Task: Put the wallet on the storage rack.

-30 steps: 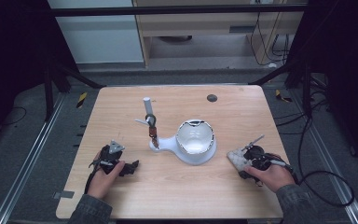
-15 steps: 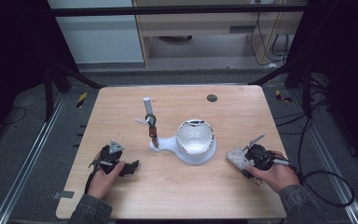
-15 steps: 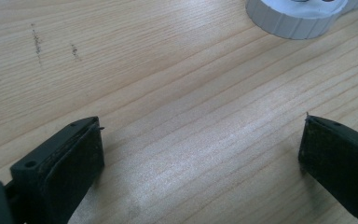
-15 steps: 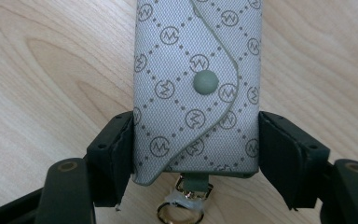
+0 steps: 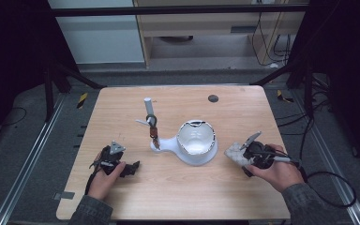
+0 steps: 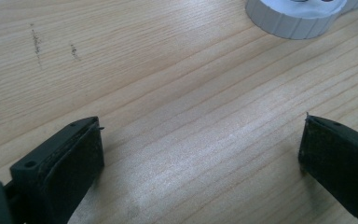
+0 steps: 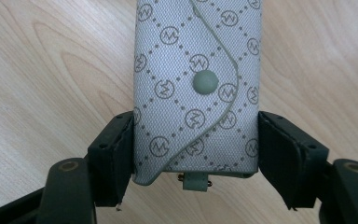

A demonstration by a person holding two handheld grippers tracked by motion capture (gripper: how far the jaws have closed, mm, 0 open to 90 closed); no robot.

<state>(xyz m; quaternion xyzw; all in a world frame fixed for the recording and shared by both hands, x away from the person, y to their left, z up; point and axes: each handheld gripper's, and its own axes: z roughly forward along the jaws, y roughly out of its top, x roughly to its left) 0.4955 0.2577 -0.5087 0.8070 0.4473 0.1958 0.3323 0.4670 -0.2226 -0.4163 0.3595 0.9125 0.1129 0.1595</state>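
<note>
A grey pouch [image 7: 198, 88] with a dotted logo pattern and a snap button sits between the pads of my right gripper [image 7: 196, 123], which is shut on its lower end. From above, the pouch [image 5: 234, 153] sticks out leftward from the right gripper [image 5: 241, 156], held just over the table right of centre. My left gripper [image 5: 130, 168] rests at the front left. Its jaws stand wide apart in the left gripper view, nothing between the fingers [image 6: 74, 154], only bare wood.
A white bowl-shaped part [image 5: 196, 138] on a white base [image 5: 166, 144] stands mid-table, with an upright white post [image 5: 148, 105] and a dark clip [image 5: 153, 131] to its left. The ribbed base [image 6: 298, 18] lies ahead of the left gripper. A small dark disc [image 5: 213, 98] lies at the table's [image 5: 122, 112] back.
My right hand has risen a little with the pouch in its jaws. The left hand has stayed where it was.
</note>
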